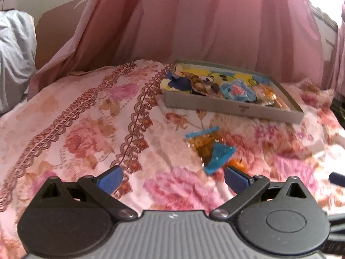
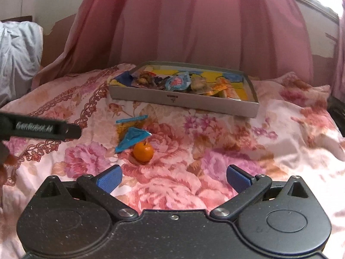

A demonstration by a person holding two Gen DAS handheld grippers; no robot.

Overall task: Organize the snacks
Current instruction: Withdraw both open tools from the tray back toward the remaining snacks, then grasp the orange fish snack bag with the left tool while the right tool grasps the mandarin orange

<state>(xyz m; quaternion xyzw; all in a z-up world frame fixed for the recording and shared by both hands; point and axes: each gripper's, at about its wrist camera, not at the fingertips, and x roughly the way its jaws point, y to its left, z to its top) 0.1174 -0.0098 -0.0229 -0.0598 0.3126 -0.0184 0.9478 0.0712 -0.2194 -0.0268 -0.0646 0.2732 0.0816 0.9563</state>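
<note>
the left gripper hangs over the floral bedspread with its blue-padded jaws spread wide and nothing between them. the right gripper is likewise wide open and empty. a grey cardboard tray, already holding several snack packets, sits at twelve o'clock from the right gripper. loose on the bedspread at eleven o'clock lie a small orange, a blue wrapper just beside it, and a clear packet with a blue strip behind.
</note>
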